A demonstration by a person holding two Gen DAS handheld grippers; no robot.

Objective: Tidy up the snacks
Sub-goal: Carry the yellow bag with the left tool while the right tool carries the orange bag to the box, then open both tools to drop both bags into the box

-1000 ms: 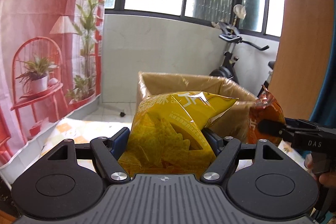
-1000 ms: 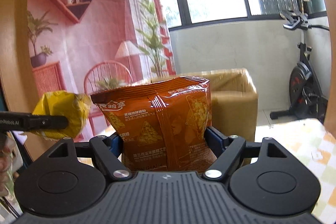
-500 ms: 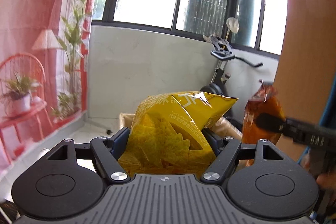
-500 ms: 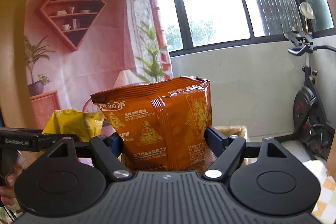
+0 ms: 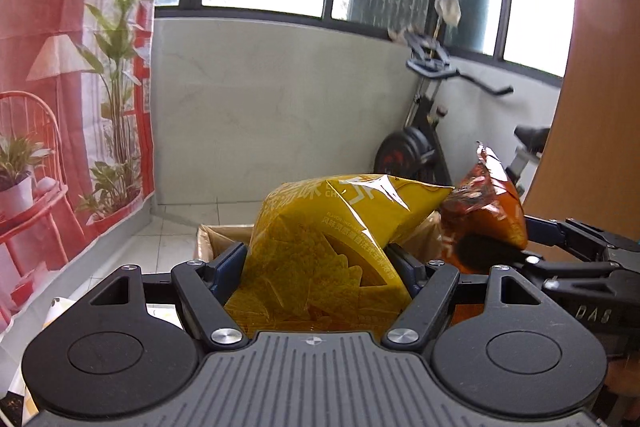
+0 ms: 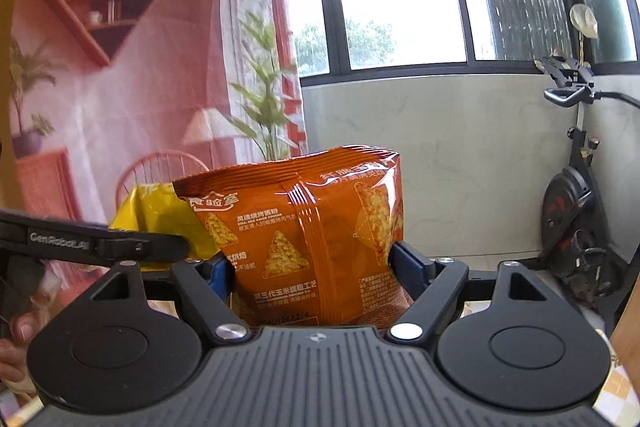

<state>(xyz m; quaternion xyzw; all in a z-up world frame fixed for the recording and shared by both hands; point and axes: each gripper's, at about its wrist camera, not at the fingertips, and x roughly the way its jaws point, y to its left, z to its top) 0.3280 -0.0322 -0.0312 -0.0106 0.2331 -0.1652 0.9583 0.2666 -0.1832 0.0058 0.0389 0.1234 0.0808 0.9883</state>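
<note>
My left gripper (image 5: 320, 259) is shut on a yellow chip bag (image 5: 332, 243), which stands upright between its blue pads. Behind and below it the rim of a brown cardboard box (image 5: 212, 239) shows. To the right, the orange chip bag (image 5: 484, 215) is held by the other gripper. In the right wrist view my right gripper (image 6: 316, 267) is shut on that orange chip bag (image 6: 312, 231). The yellow bag (image 6: 160, 215) and the left gripper's finger (image 6: 120, 247) appear close at its left. The two bags are side by side, nearly touching.
An exercise bike (image 5: 424, 131) stands by the white wall under the windows. A pink printed backdrop (image 5: 60, 67) hangs at the left. A wooden panel (image 5: 600, 107) rises at the right. A patterned tablecloth (image 6: 616, 395) shows low right; a hand (image 6: 16, 339) holds the left gripper.
Both grippers have moved forward and risen with their bags. The cardboard box has dropped low in both views, and the two bags have come closer together.
</note>
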